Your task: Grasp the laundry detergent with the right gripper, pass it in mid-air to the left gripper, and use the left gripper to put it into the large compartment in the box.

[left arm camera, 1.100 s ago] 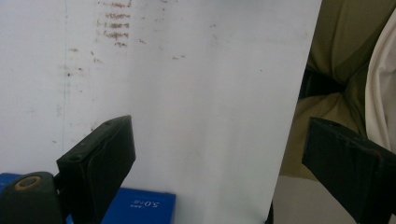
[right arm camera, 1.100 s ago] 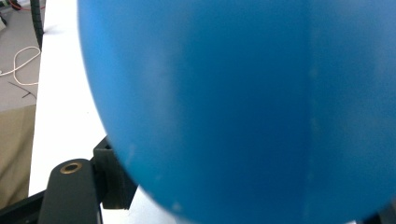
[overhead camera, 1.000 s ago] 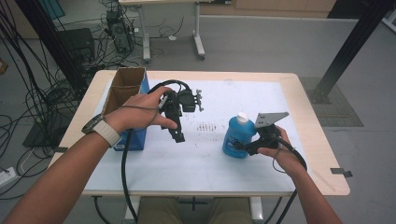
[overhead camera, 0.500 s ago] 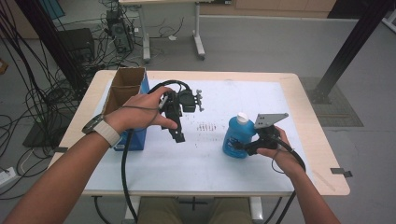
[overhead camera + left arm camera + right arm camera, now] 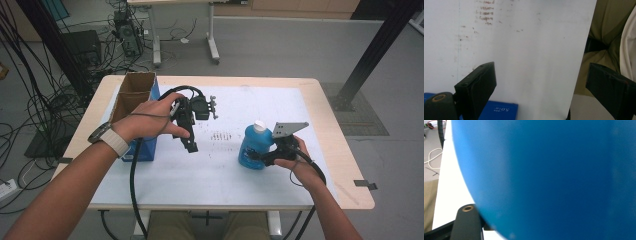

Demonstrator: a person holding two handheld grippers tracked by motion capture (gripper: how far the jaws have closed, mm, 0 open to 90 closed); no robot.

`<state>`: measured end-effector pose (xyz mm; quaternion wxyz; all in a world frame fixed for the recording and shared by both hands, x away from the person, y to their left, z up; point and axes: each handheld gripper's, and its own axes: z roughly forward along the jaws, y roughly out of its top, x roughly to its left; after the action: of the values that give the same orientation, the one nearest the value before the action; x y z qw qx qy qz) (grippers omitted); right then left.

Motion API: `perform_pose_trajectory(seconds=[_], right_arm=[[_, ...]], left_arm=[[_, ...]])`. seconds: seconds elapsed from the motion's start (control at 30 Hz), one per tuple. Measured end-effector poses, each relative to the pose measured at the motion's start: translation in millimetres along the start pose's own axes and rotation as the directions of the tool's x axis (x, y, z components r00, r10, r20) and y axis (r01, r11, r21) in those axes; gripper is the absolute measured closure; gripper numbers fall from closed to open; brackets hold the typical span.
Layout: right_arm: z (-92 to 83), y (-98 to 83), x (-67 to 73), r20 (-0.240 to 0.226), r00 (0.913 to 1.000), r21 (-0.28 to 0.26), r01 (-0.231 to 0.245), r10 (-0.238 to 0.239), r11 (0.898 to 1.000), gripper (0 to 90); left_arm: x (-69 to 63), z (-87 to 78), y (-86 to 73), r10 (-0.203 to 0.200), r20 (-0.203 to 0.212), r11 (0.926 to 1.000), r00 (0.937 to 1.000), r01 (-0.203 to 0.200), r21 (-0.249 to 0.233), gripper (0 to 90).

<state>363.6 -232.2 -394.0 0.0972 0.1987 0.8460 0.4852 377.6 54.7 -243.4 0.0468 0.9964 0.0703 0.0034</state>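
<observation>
A blue bottle (image 5: 251,149) with a white cap stands upright on the white table (image 5: 220,175), right of centre. My right gripper (image 5: 261,157) reaches in from the bottle's right side, low on its body. Its jaws have just been closing with the bottle between them, and they press on it. In the right gripper view the bottle (image 5: 549,177) is very close, and one black jaw touches its lower left edge. My left gripper (image 5: 191,144) hangs over the table's left half, pointing down and toward me. In the left gripper view it (image 5: 541,75) is open with nothing between its jaws.
An open cardboard box (image 5: 131,91) stands at the table's left edge with a blue box (image 5: 146,148) beside it, also seen as the blue box (image 5: 497,110) in the left gripper view. Faint marks (image 5: 222,136) dot the middle. Cables and table legs lie on the floor beyond.
</observation>
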Motion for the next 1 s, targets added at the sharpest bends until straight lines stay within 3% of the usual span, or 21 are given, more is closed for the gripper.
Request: perform_pose_trajectory(seconds=[1.0], right_arm=[[3.0, -3.5, 0.7, -0.006, 1.0, -0.021, 0.003, -0.003, 1.0, 36.1]], left_arm=[[-0.1, 0.6, -0.1, 0.0, 0.0, 1.0, 1.0, 0.0, 0.003, 10.0]])
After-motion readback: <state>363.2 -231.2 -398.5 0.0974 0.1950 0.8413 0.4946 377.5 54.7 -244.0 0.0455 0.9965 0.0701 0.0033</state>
